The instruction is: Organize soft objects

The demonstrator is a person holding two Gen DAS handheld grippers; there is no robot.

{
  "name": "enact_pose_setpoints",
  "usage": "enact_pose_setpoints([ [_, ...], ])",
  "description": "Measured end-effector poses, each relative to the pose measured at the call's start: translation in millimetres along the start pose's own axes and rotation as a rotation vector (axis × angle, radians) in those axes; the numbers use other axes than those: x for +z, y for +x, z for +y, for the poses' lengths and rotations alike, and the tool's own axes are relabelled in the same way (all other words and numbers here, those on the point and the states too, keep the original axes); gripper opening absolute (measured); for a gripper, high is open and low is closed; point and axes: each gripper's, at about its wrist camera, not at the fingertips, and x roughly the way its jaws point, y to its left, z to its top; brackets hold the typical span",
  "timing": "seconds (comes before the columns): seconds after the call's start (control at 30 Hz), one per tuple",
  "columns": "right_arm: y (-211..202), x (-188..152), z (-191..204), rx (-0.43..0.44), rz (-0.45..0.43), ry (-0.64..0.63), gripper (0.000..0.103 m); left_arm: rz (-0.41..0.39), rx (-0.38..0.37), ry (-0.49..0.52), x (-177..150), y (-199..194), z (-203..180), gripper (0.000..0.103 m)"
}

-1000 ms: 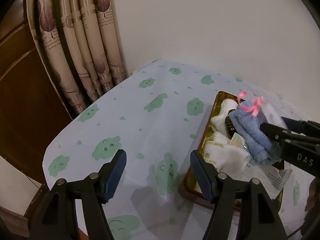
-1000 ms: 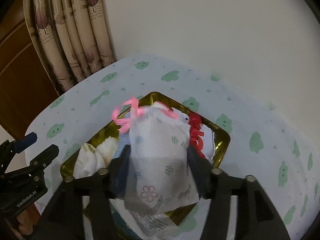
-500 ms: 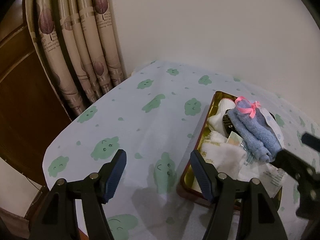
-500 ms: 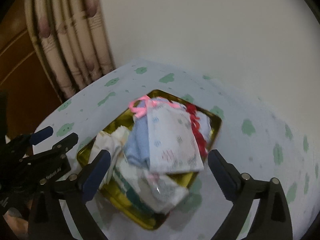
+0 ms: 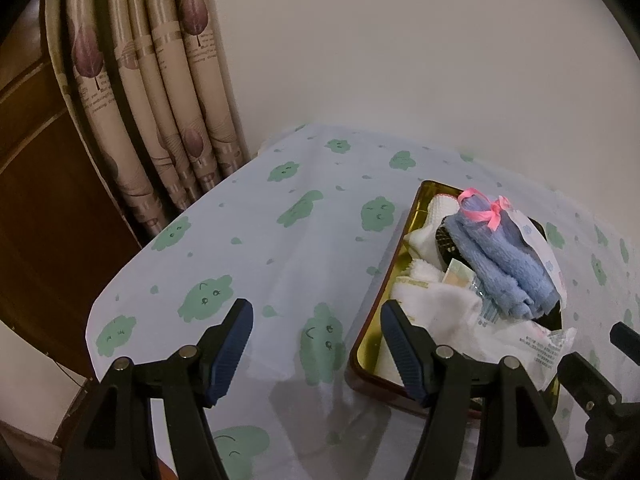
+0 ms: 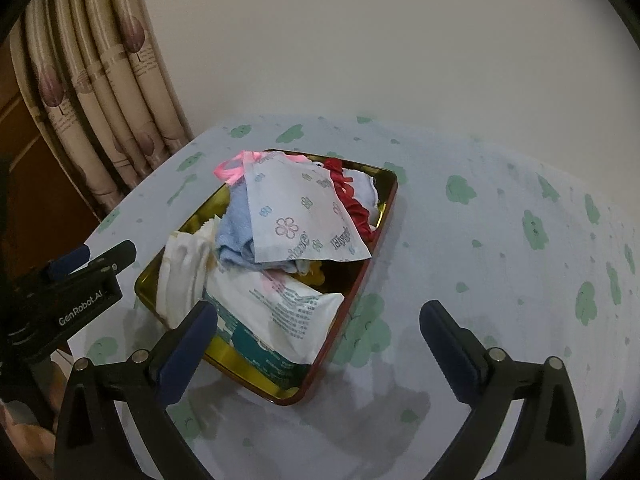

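Note:
A gold tin tray (image 6: 386,210) with a red outer wall holds a pile of soft things. A flower-print tissue pack (image 6: 300,216) lies on top, over a blue towel (image 5: 500,264) tied with a pink ribbon (image 5: 486,210). White cloths (image 5: 436,304), a wipes pack (image 6: 280,312) and a red frilly item (image 6: 356,204) lie around them. My right gripper (image 6: 320,312) hangs near the tray's front corner, its jaws opening wide with nothing between them. My left gripper (image 5: 316,312) is open over the tablecloth, left of the tray (image 5: 384,280).
The table wears a pale blue cloth (image 5: 280,240) with green cloud prints. A patterned curtain (image 5: 160,100) and a brown wooden panel (image 5: 36,184) stand at the left, a plain wall behind. Bare cloth lies right of the tray (image 6: 520,240).
My right gripper let go of the flower-print pack, opened wide and drew back to the right. The pack now rests on the pile in the tray. The left gripper stayed put.

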Motion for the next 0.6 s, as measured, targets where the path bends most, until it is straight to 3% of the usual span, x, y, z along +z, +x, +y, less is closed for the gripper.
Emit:
enact_pose_setpoints([
  [0.6,3,-6,11,-0.012,0.018,-0.023,0.101,-0.002,-0.001,0.024,-2,-2,-6,0.068],
])
